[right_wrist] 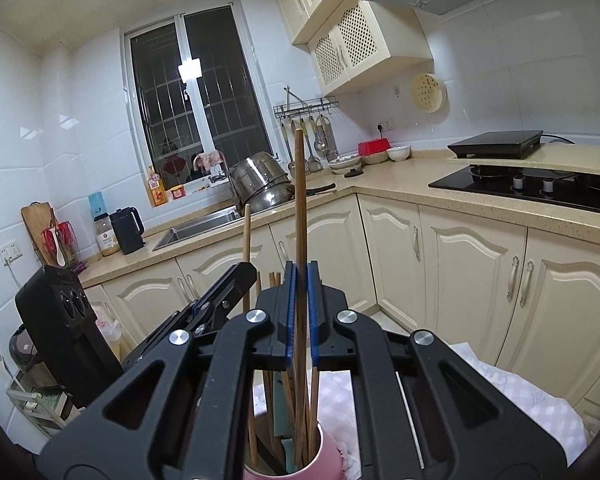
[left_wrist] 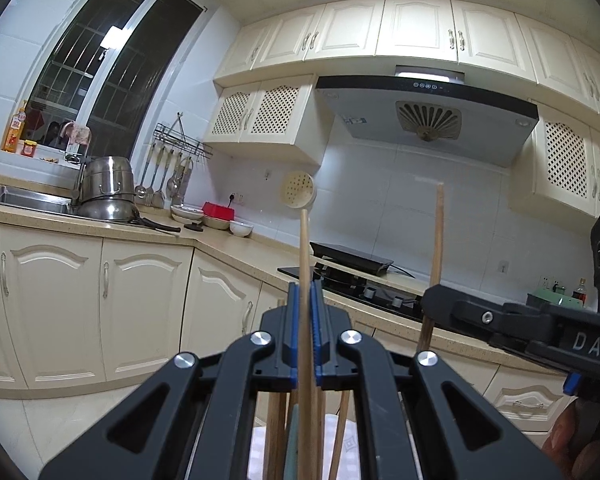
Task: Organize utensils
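Observation:
My left gripper point(left_wrist: 305, 292) is shut on a light wooden chopstick point(left_wrist: 305, 248) that stands upright between its blue pads. My right gripper point(right_wrist: 301, 276) is shut on a darker wooden chopstick point(right_wrist: 300, 200), also upright; it shows in the left wrist view point(left_wrist: 437, 232) held by the right gripper point(left_wrist: 430, 300). Below both, a pink cup point(right_wrist: 324, 464) holds several more chopsticks point(right_wrist: 276, 420) and a pale green utensil point(right_wrist: 289, 456). The left gripper point(right_wrist: 244, 276) shows in the right wrist view with its light chopstick point(right_wrist: 246, 232). The two grippers are close together above the cup.
The cup stands on a white checked cloth point(right_wrist: 520, 400). Cream cabinets point(right_wrist: 460, 256) and a countertop point(right_wrist: 400, 184) run behind, with a black hob point(right_wrist: 540, 184), a sink point(right_wrist: 200, 228), steel pots point(right_wrist: 264, 184) and hanging ladles point(right_wrist: 312, 148).

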Tool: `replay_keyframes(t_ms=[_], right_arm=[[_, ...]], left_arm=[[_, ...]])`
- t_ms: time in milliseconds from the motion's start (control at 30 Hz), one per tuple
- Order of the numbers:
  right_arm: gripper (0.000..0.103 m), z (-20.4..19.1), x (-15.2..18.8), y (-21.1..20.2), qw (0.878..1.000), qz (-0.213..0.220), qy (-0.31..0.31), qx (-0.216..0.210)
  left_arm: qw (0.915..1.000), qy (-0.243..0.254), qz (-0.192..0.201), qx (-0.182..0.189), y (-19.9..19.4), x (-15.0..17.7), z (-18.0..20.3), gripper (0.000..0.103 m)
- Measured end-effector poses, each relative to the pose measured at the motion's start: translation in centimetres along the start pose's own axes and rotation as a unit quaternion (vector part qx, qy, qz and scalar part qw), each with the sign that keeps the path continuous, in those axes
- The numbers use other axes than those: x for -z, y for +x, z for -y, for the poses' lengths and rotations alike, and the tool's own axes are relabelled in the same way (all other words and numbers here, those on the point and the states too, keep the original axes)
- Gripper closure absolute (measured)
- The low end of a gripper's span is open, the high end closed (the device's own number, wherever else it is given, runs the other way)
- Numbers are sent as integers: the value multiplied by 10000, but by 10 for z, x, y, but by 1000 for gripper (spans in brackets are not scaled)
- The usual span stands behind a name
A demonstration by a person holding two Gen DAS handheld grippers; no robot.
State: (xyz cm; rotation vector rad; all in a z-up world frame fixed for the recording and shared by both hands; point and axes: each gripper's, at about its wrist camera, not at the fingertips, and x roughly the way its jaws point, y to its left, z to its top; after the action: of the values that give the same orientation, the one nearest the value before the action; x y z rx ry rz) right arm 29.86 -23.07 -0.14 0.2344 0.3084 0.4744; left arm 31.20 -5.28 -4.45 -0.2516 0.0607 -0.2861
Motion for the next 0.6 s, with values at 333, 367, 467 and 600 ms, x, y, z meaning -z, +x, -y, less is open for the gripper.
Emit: replay_keyframes(t_ms=[333, 367, 467, 600], right_arm=[[18, 13, 19, -11, 9985, -284, 369, 294], [18, 15, 20, -14, 9982, -294, 428, 299], [6, 16, 22, -26, 9974, -251, 519, 429], [6, 15, 24, -39, 9955, -340, 607, 640]], left_arm=[[9993, 156, -330, 46, -31, 0, -5, 35], [9992, 165, -349, 38, -34, -1, -6, 25], [9985, 234, -492, -39, -53, -7, -6, 9], [9962, 470, -704, -224, -74, -14, -2, 4]])
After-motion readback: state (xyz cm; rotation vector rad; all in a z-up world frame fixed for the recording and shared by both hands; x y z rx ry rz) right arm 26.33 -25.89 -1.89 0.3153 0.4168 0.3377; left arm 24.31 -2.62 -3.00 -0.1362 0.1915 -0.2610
